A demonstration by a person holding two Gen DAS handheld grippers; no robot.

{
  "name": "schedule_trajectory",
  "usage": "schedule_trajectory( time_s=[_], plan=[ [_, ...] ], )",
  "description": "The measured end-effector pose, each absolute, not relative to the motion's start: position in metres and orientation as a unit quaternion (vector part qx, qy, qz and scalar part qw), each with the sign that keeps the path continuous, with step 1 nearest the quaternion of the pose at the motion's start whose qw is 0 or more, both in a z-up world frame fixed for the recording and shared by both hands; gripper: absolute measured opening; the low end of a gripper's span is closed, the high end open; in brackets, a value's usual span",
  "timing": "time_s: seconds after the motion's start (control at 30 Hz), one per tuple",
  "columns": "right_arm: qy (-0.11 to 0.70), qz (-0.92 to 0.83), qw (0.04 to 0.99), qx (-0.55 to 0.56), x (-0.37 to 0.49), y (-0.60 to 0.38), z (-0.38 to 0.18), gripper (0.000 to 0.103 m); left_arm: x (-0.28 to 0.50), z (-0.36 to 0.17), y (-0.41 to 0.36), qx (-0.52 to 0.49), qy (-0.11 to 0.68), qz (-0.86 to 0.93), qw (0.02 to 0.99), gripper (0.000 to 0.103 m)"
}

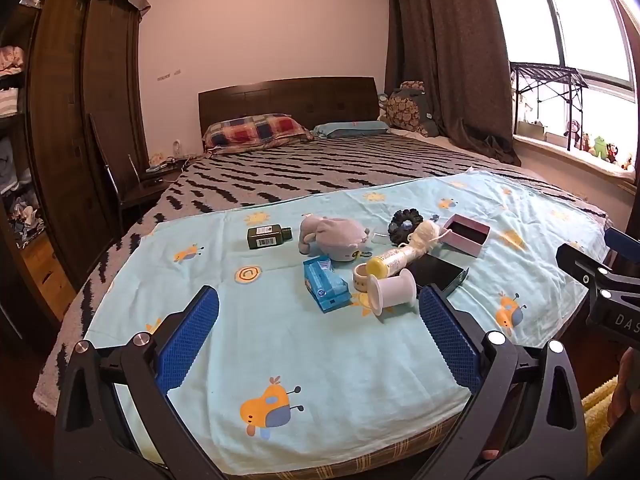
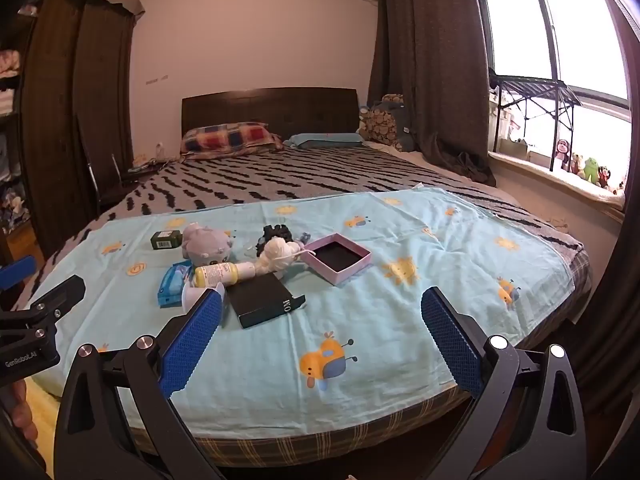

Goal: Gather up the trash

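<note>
Left gripper [image 1: 318,322] and right gripper [image 2: 320,326] are being held wide, nothing gripped. White spool [image 1: 392,290] is lying mid-sheet [image 1: 320,380], partly being hidden behind the right gripper's finger [image 2: 192,340].

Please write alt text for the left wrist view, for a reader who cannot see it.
The open left hand-held gripper hovers above a light blue cartoon-print sheet on a bed, holding nothing. Ahead lie a white plastic spool, a blue tissue pack, a grey plush toy and a dark green bottle.
</note>
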State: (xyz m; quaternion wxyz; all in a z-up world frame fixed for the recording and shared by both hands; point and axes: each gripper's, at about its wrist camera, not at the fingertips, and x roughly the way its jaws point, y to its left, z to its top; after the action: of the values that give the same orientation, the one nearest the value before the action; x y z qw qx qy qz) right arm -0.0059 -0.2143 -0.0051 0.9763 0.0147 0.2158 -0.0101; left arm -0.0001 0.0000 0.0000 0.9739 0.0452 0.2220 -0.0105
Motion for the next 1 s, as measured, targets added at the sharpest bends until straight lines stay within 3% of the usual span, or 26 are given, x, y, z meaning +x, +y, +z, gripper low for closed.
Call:
schedule_trajectory(
  time_s=[1.0],
  plan=[
    [0.211,0.002,0.977,0.017,-0.008,-0.213,-0.003,0.100,0.000,0.005,0.007,0.038,0.220,0.002,0.975,0.095]
  ],
)
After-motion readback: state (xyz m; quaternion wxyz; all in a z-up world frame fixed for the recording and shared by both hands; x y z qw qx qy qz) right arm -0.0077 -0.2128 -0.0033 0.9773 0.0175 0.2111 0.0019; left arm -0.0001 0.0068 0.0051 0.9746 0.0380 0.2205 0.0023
